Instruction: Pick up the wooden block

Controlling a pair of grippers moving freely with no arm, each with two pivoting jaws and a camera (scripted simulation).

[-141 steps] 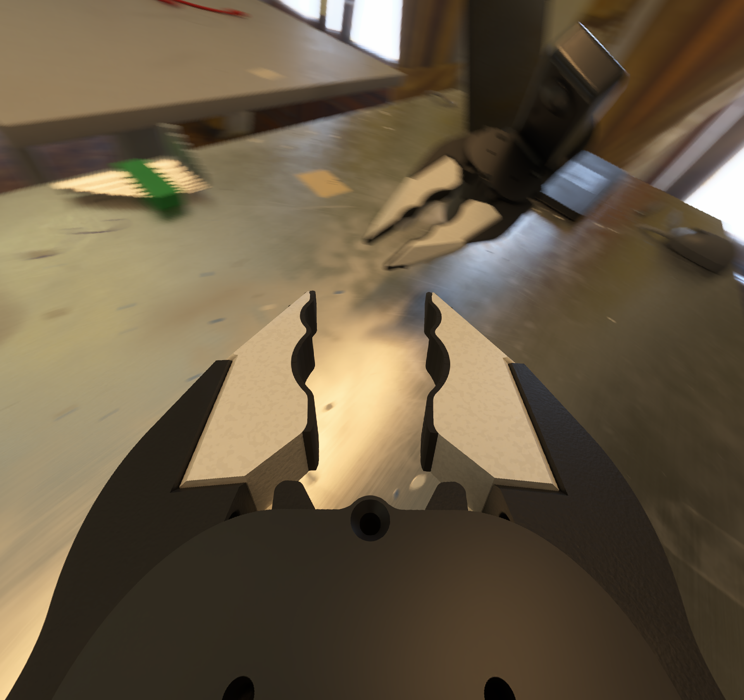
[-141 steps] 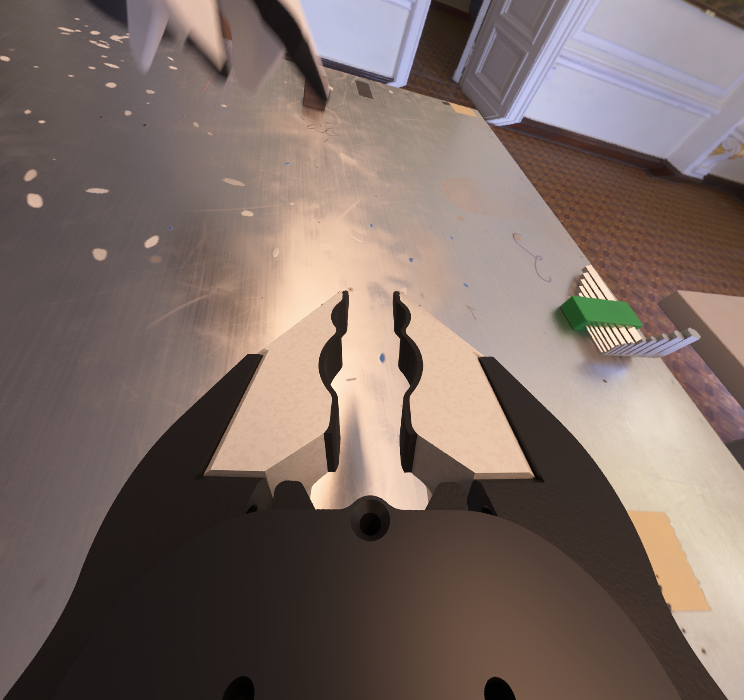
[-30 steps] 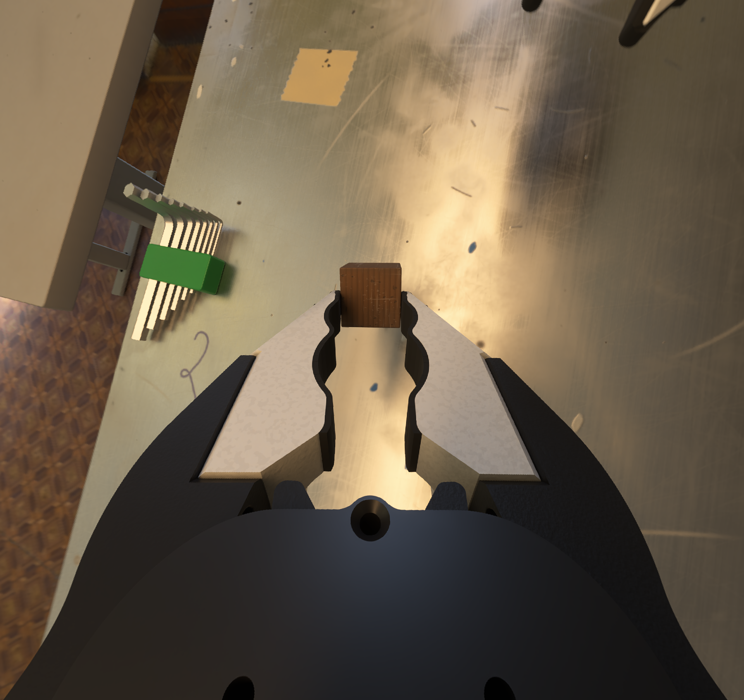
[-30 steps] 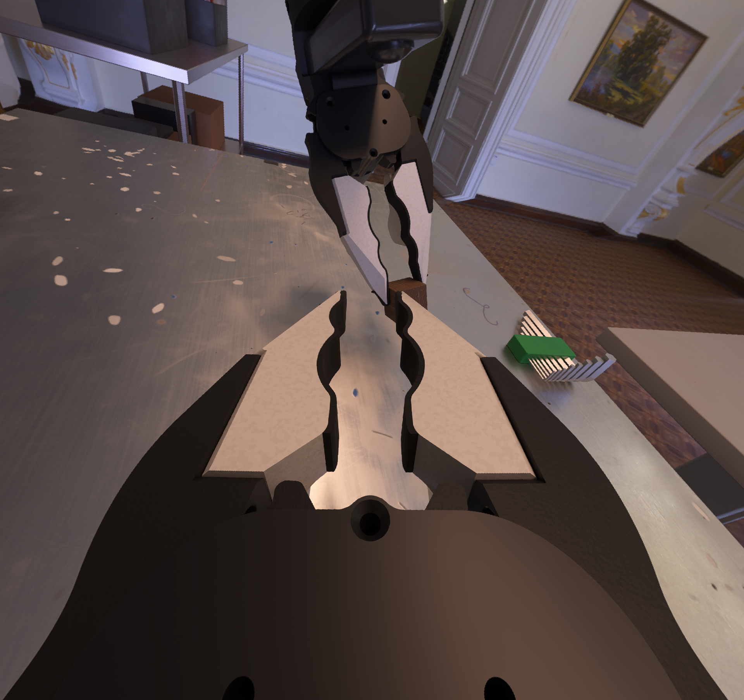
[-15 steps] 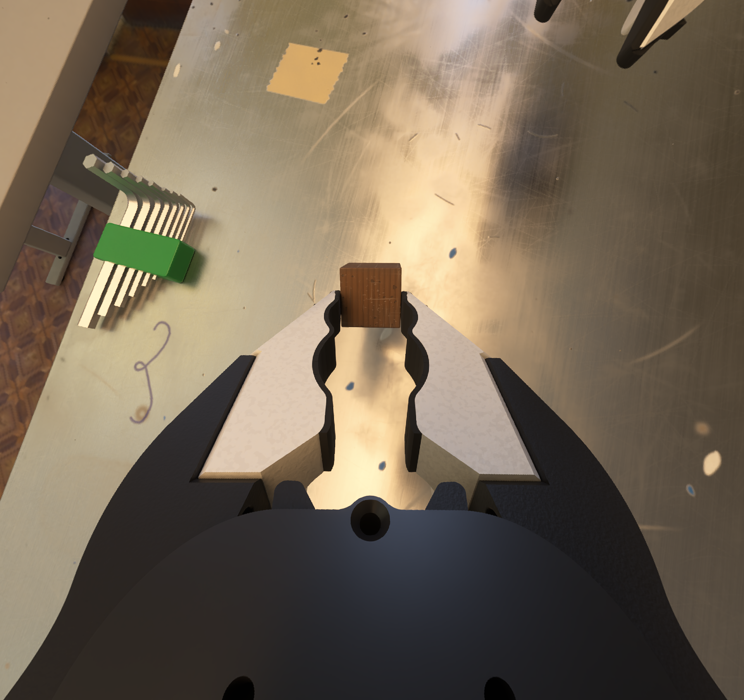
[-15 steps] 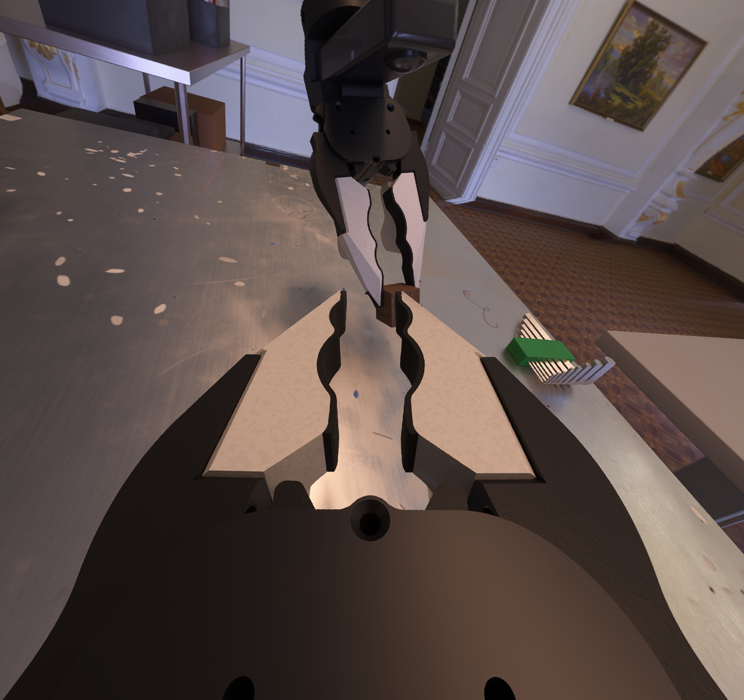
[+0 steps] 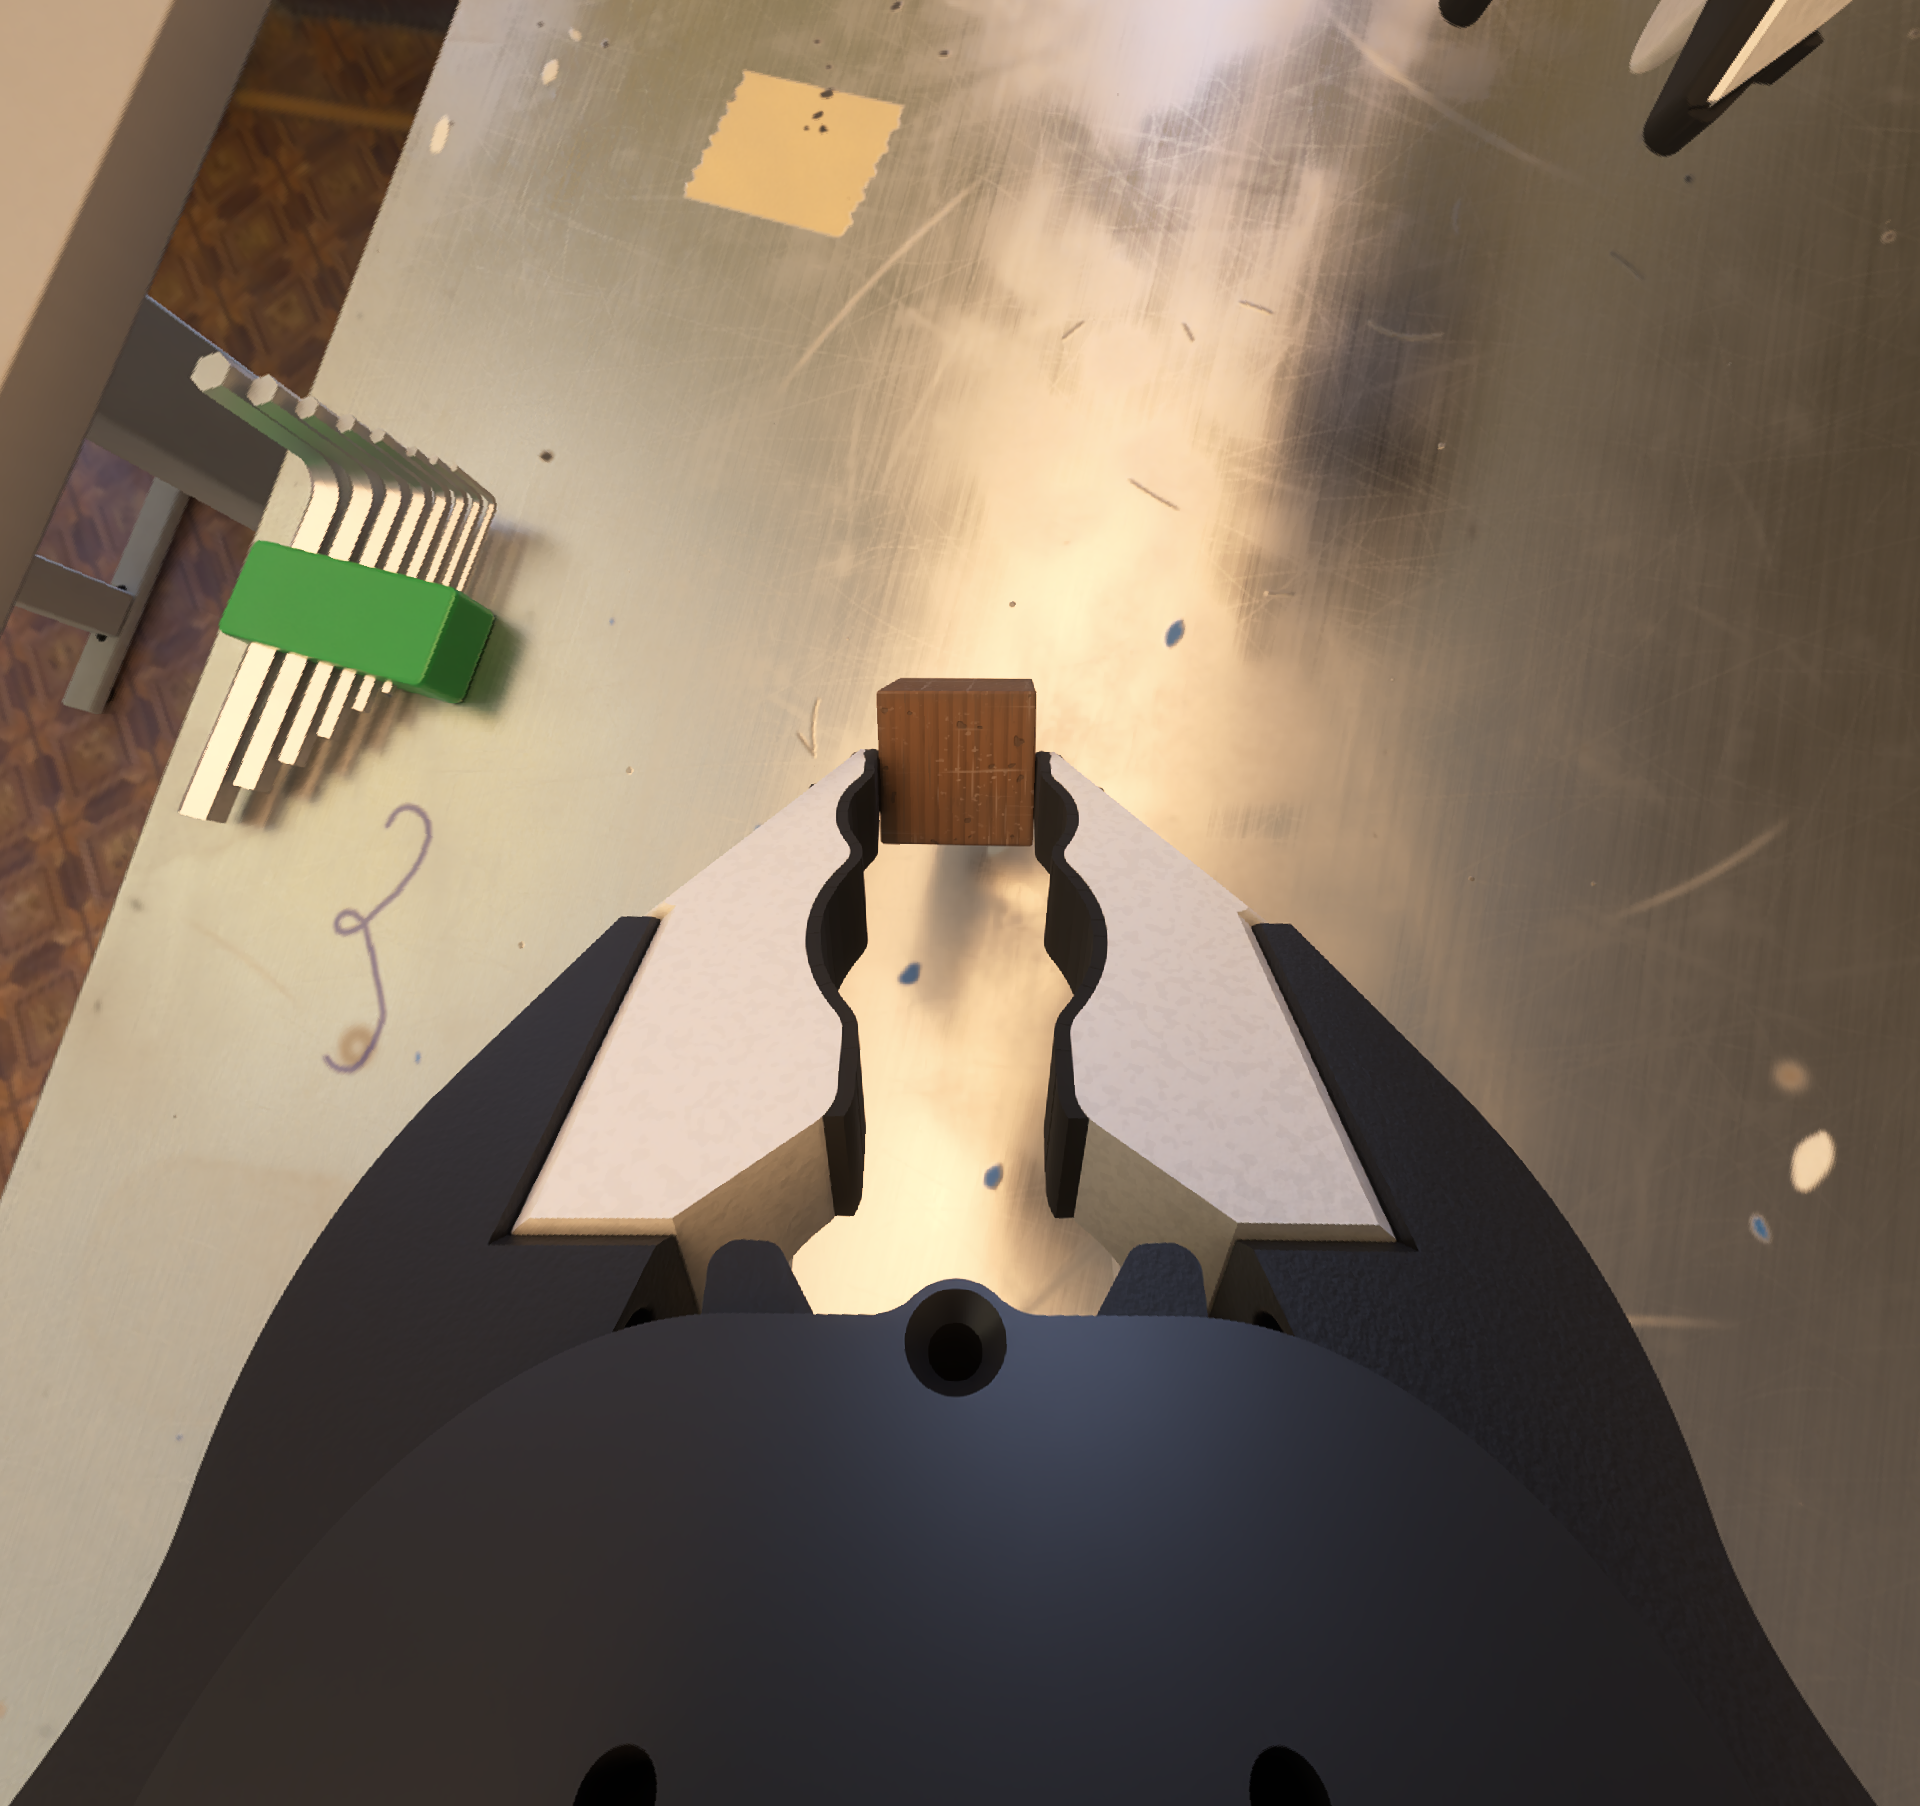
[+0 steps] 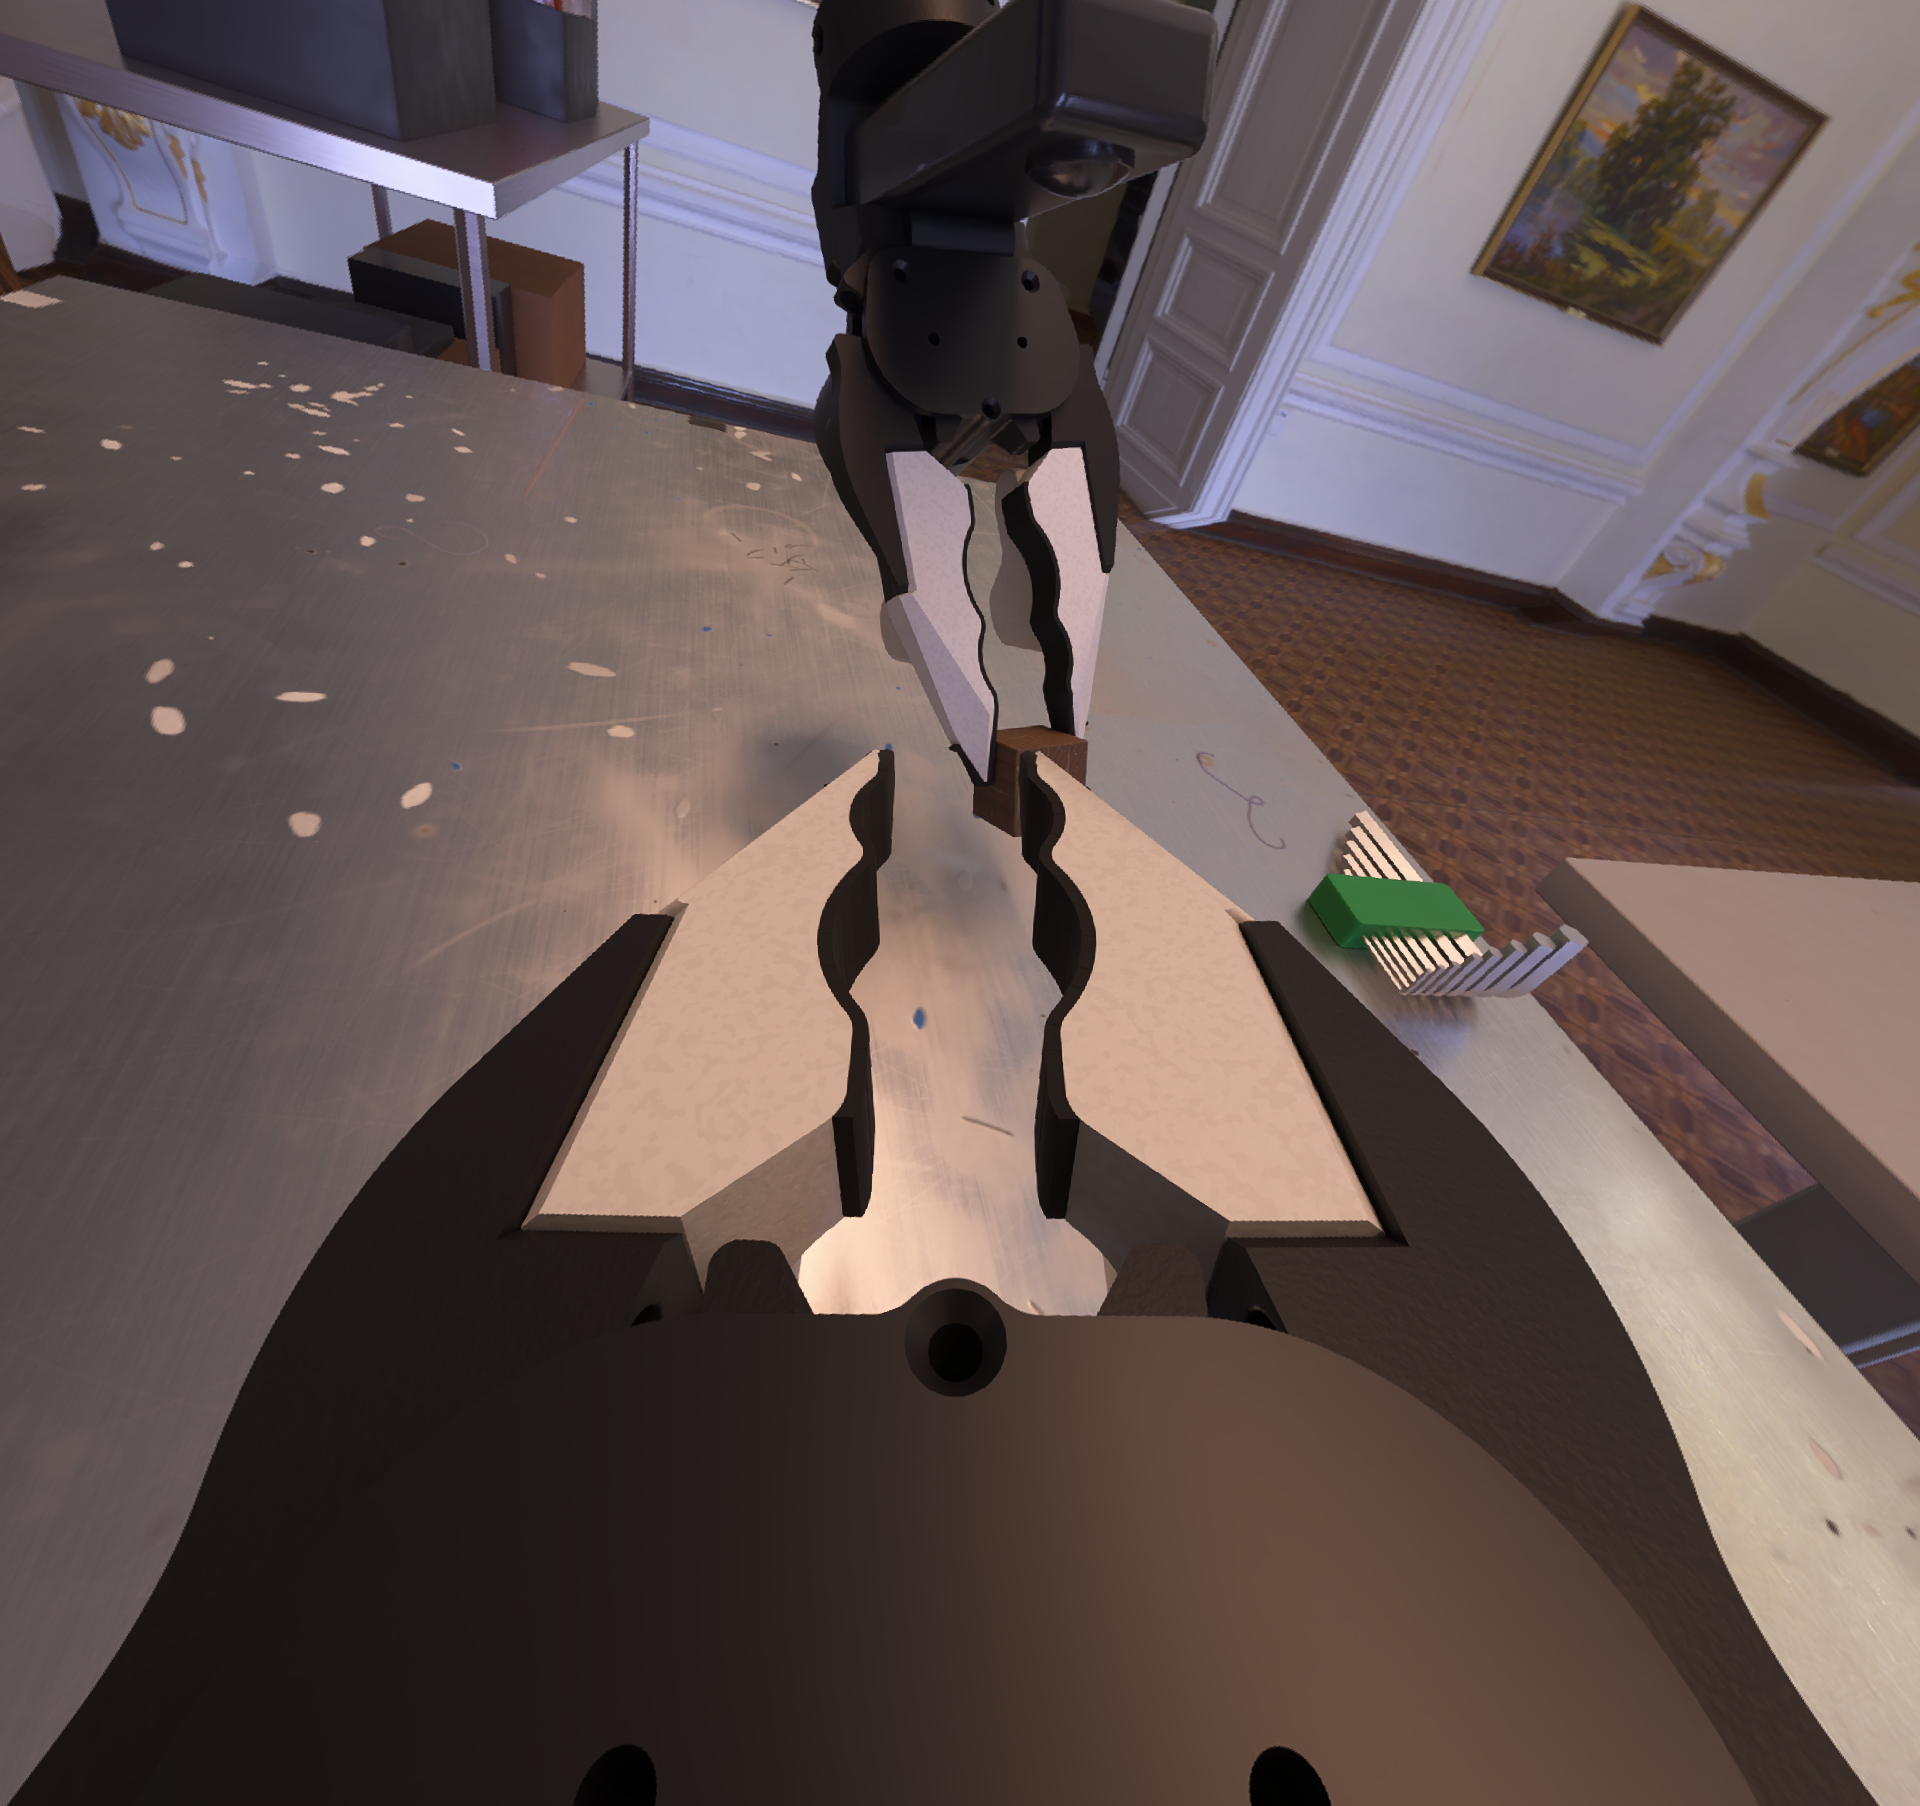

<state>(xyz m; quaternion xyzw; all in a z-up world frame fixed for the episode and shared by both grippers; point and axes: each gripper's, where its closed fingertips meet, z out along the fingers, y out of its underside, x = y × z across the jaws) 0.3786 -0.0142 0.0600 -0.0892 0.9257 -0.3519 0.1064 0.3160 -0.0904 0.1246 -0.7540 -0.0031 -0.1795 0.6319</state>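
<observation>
The wooden block (image 7: 956,759) is a small brown cube pinched between the fingertips of my left gripper (image 7: 956,771). It hangs a little above the scratched metal table (image 7: 1455,717), with a faint shadow beneath it. In the right wrist view the left gripper (image 8: 1023,754) points down and is shut on the block (image 8: 1055,746). My right gripper (image 8: 956,759) is open and empty, low over the table, with its tips just in front of the block. It also shows at the top right of the left wrist view (image 7: 1569,83).
A green block (image 7: 353,618) lies on a white ribbed rack (image 7: 343,509) near the table's edge; it also shows in the right wrist view (image 8: 1392,909). A tan patch (image 7: 795,156) is on the tabletop. A beige second table (image 8: 1766,1008) stands beyond the edge.
My left gripper, earlier open and empty, is now shut on the block and has raised it slightly off the table. The right gripper has hardly moved in the last second.
</observation>
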